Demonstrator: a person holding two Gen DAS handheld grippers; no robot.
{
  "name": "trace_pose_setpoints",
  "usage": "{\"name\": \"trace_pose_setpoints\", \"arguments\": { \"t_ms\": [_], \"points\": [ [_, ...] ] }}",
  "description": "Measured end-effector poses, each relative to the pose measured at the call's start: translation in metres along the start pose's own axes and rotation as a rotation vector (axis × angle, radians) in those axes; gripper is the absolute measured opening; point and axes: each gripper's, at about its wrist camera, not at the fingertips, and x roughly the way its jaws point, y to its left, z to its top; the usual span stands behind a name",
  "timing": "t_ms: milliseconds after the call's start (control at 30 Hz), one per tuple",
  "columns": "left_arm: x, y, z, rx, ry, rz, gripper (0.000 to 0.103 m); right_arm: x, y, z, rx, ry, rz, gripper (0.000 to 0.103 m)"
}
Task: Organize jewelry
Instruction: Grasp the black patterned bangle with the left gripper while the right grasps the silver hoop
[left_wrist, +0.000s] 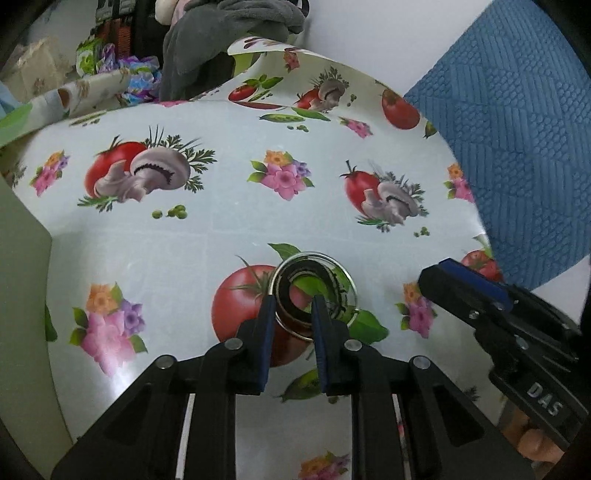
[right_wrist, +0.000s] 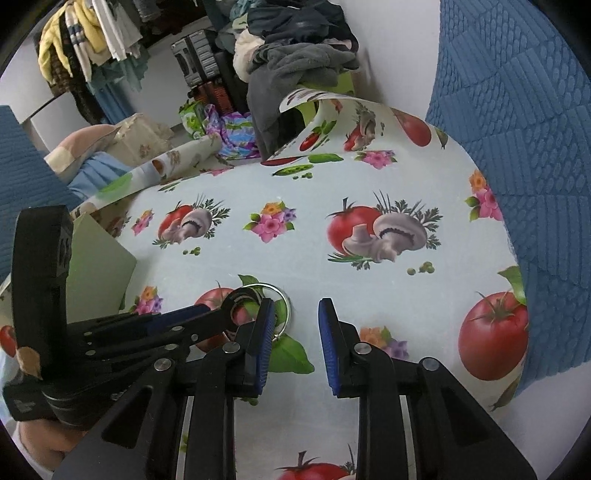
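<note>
A stack of bangles (left_wrist: 312, 291), black ones inside thin silver rings, lies on the vegetable-print tablecloth (left_wrist: 221, 229). My left gripper (left_wrist: 293, 314) has its fingers on either side of the stack's near edge, narrowly parted; whether they press on it I cannot tell. In the right wrist view the bangles (right_wrist: 280, 306) show as a silver ring and a black band beside the left gripper's tip. My right gripper (right_wrist: 297, 325) is open and empty just right of the bangles, above the cloth.
A pale green box (left_wrist: 22, 295) stands at the left edge of the table. A blue textured cushion (left_wrist: 517, 129) borders the table on the right. Piled clothes (right_wrist: 295, 55) and bags sit behind the table's far edge.
</note>
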Motion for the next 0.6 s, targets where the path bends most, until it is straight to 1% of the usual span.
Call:
{"name": "trace_pose_setpoints", "arguments": {
  "t_ms": [33,100,133,167,233,300,333,467,600],
  "points": [
    [0.002,-0.001,0.000,0.002,0.004,0.003,0.019,0.000,0.000,0.000,-0.002,0.001,0.001,0.022],
    [0.007,-0.003,0.002,0.012,0.007,0.037,0.017,0.001,0.001,0.000,-0.005,0.003,0.001,0.022],
    [0.009,-0.005,0.002,0.018,0.010,0.039,0.015,0.001,0.001,0.000,-0.006,0.002,0.002,0.022],
    [0.011,-0.007,0.002,0.031,0.010,0.063,0.011,0.001,0.001,0.000,-0.004,0.001,0.003,0.022],
    [0.013,-0.011,0.003,0.061,0.007,0.110,0.011,0.001,0.000,0.000,0.003,-0.001,0.003,0.022],
    [0.014,-0.010,0.004,0.049,0.008,0.112,0.008,0.004,-0.001,0.000,0.009,0.006,0.004,0.022],
    [0.014,-0.010,0.005,0.043,0.006,0.110,0.005,0.005,-0.002,0.000,0.010,0.012,0.000,0.022],
    [0.010,-0.010,0.007,0.039,0.003,0.106,0.004,0.009,-0.004,0.000,0.012,0.018,0.008,0.022],
    [-0.006,-0.004,0.010,0.016,-0.015,0.088,0.004,0.013,-0.005,-0.001,0.010,0.030,0.014,0.023]
  ]
}}
